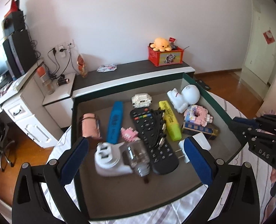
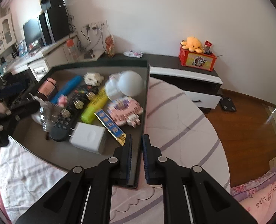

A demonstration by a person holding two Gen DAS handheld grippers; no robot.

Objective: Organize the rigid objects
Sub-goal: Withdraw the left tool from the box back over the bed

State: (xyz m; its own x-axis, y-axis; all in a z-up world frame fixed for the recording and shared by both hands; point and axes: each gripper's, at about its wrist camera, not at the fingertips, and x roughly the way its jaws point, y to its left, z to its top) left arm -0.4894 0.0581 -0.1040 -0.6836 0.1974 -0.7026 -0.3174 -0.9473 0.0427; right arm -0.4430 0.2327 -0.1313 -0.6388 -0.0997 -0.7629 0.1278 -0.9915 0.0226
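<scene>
Tray (image 1: 220,110) on bed (image 2: 175,130), left to right: pink jar (image 1: 90,126), blue marker (image 1: 115,123), remote (image 1: 153,140), yellow highlighter (image 1: 170,121), white astronaut figure (image 1: 184,98) (all loose inside). Left gripper (image 1: 136,160) fingers apart, empty, over white plug (image 1: 110,158). Right gripper (image 2: 137,155) fingers clamped on tray's wall.

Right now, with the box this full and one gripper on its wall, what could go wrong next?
1. The right gripper pinches only the thin side wall of the box; a pull there could tilt or slide it on the soft bedding.
2. The left gripper hangs open above the clear bottle, which lies on the white adapter and black remote; it could roll.
</scene>
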